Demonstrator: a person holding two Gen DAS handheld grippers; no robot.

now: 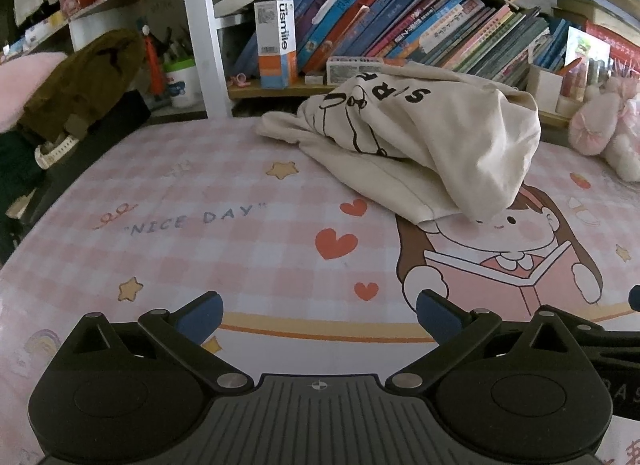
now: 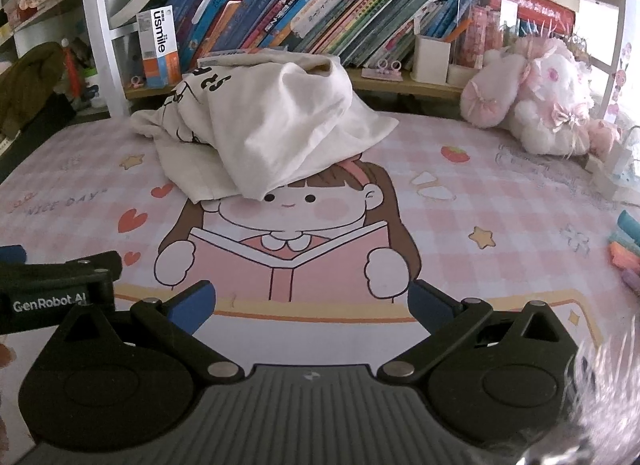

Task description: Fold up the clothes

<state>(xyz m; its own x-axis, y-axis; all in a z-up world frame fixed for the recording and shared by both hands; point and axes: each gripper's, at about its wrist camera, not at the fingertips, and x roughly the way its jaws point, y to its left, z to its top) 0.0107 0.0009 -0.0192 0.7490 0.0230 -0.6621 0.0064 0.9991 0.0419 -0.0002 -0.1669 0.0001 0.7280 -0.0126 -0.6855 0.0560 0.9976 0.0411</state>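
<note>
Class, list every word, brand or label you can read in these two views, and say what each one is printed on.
"NICE DAY": on the pink checked mat.
"usmile": on the white and orange box on the shelf.
"GenRobot.AI": on the left tool's side, seen from the right wrist view.
"S", "R": large black letters on the crumpled cream shirt; the rest is hidden in folds.
Book spines: too small to read.

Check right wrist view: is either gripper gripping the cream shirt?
No: the cream shirt lies bunched on the mat, beyond the open, empty right gripper.
</note>
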